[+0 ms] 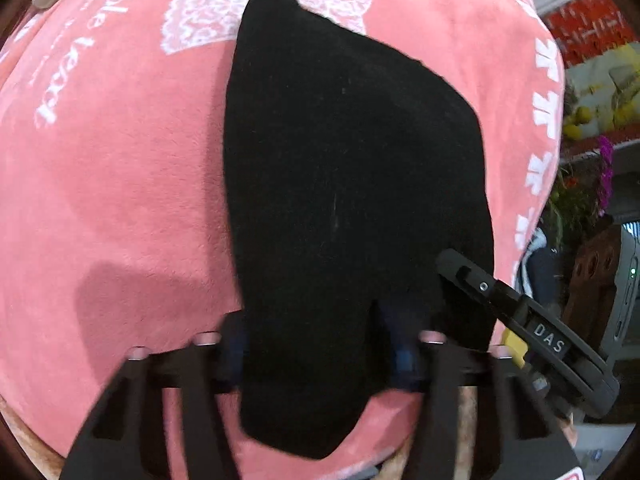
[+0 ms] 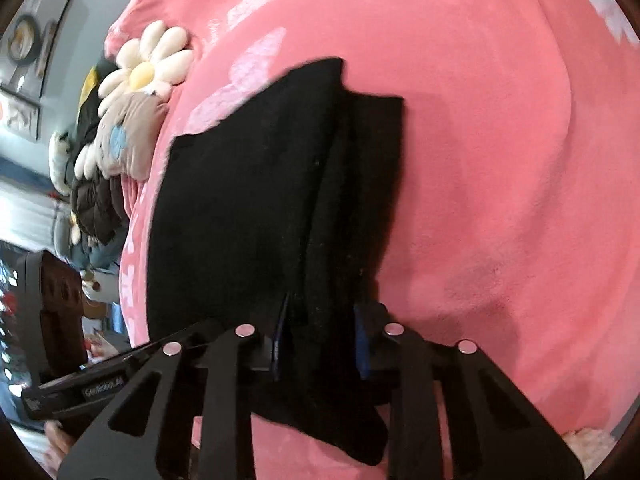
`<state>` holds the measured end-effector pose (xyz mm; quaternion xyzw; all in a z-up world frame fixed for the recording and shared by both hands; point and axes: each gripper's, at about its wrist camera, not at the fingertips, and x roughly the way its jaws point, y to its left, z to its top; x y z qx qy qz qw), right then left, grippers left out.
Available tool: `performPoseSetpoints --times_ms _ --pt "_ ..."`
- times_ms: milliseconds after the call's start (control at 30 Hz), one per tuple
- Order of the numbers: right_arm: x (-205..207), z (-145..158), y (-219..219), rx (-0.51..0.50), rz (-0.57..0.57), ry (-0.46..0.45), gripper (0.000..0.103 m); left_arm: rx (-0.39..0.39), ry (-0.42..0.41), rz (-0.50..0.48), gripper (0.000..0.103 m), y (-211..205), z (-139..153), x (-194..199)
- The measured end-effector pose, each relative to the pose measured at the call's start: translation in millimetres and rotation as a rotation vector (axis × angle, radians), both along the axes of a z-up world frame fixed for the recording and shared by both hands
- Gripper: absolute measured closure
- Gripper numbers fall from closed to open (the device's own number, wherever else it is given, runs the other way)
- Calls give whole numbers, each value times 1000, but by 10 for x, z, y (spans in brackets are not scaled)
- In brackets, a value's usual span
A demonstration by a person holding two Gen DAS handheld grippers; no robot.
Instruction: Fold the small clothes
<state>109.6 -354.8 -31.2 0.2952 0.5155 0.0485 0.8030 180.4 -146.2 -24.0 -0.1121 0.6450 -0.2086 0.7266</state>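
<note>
Black knit cloth, a small garment, lies spread on a pink fleece blanket, stretching away ahead of both tools with its near edge running in between their fingers. The left tool has that edge between its blue pads, and the jaws look narrowed onto it. The right tool straddles a doubled-over strip of the same cloth, its jaws narrow and seemingly pinching the fold. Just beside the left tool, on its right, the other tool's black finger rests against the cloth's edge.

This reads as the start of a fold: both near corners gripped, nothing carried over yet. The next move probably calls for lifting both corners together and laying them toward the far edge, keeping the cloth taut.

The black fabric swallows detail, so seams and the garment's kind are unclear. Off the right tool's left side, flower-shaped cushions sit at the blanket's edge.
</note>
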Motion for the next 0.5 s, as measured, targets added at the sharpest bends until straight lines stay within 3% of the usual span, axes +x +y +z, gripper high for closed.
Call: performPoseSetpoints --times_ms 100,200,367,433,500 --pt "-121 241 91 12 17 -38 79 8 -7 -22 81 129 183 -96" --pt "-331 355 227 6 37 -29 79 59 -23 -48 83 247 335 -283" --pt "-615 23 269 3 12 58 76 101 17 -44 82 352 240 -564" --pt "-646 -66 196 0 -21 63 68 78 21 -14 75 377 186 -543" --pt "-629 -72 113 8 -37 54 60 37 24 39 59 414 171 -471"
